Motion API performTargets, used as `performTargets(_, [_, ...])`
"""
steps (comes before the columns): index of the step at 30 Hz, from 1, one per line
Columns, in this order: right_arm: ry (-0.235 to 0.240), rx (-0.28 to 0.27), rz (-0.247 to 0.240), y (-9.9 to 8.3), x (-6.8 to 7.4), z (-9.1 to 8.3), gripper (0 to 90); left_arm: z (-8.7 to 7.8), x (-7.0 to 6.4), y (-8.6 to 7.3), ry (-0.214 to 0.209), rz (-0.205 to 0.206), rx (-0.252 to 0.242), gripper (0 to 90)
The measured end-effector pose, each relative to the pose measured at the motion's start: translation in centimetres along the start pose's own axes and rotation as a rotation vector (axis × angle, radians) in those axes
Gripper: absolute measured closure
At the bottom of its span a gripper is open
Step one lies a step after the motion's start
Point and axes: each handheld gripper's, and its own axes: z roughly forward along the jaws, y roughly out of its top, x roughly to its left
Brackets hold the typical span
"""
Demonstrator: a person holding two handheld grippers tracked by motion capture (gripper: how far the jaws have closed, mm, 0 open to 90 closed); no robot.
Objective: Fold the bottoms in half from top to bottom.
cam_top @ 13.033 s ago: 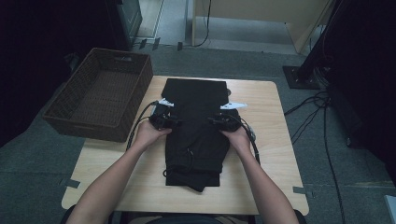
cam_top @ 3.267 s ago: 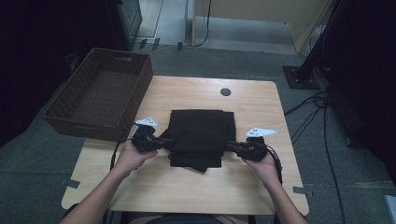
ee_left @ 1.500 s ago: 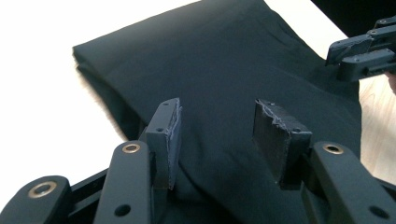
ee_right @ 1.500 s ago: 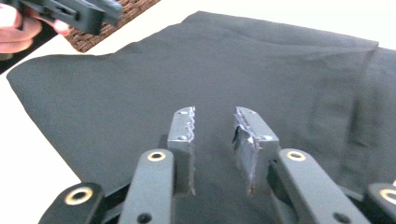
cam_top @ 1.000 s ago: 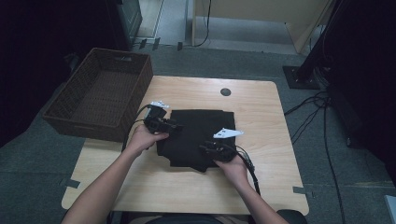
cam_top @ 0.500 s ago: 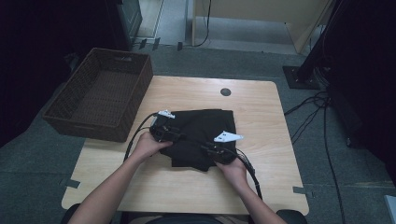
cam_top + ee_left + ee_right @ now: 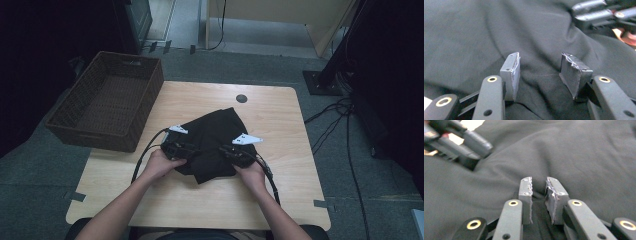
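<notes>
On the table (image 7: pixel 280 115): your folded black garment (image 7: pixel 215 142) lies near the middle, its corner turned toward the far edge.
Left gripper (image 7: pixel 539 70): your jaws stand wide apart over the cloth, a fold lying between them.
Right gripper (image 7: pixel 538 192): your jaws stand narrow, a slim gap left, fabric bunched in it.
Wicker basket (image 7: pixel 107 107): off the table's left edge, apart from the garment.

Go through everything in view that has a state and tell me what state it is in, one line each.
Black garment: folded into a compact bundle, lying skewed on the table.
Left gripper: jaws wide apart, over the cloth.
Right gripper: jaws nearly closed, with a narrow gap over a fold of cloth; whether it pinches is unclear.
Wicker basket: upright, empty.
</notes>
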Motion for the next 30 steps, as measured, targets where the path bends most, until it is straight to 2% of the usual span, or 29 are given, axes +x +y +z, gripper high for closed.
performTargets(4, [0.005, 0.012, 0.014, 0.9, -0.7, 0.8, 73.9, -0.5, 0.6, 0.6, 0.035, 0.011, -0.013, 47.7])
performTargets(7, [0.022, 0.007, 0.043, 1.3, -0.7, 0.8, 68.9, -1.3, 1.3, 1.4, 0.071, 0.018, -0.038, 45.8])
performTargets(10, [0.015, -0.013, 0.054, 1.8, -0.4, -0.2, 66.5, -2.1, 2.2, 2.2, 0.096, 0.016, -0.065, 44.3])
performTargets(15, [0.0, -0.017, 0.072, 1.6, 0.7, -1.5, 60.5, -2.6, 3.9, 3.3, 0.134, 0.009, -0.072, 42.3])
performTargets(20, [0.008, 0.003, 0.067, 0.6, 1.6, -1.4, 57.9, -2.4, 5.5, 4.0, 0.153, -0.004, -0.083, 41.9])
performTargets(26, [0.007, 0.004, 0.075, 0.3, 1.2, -1.0, 56.8, -1.9, 7.1, 4.6, 0.171, -0.011, -0.088, 41.0])
performTargets(27, [0.008, 0.008, 0.075, 0.2, 1.0, -0.8, 57.1, -1.7, 7.7, 4.5, 0.167, -0.029, -0.114, 41.1])
performTargets(30, [0.009, 0.012, 0.074, 0.1, 0.7, -0.6, 59.9, -1.2, 8.5, 4.2, 0.155, -0.059, -0.104, 41.0])
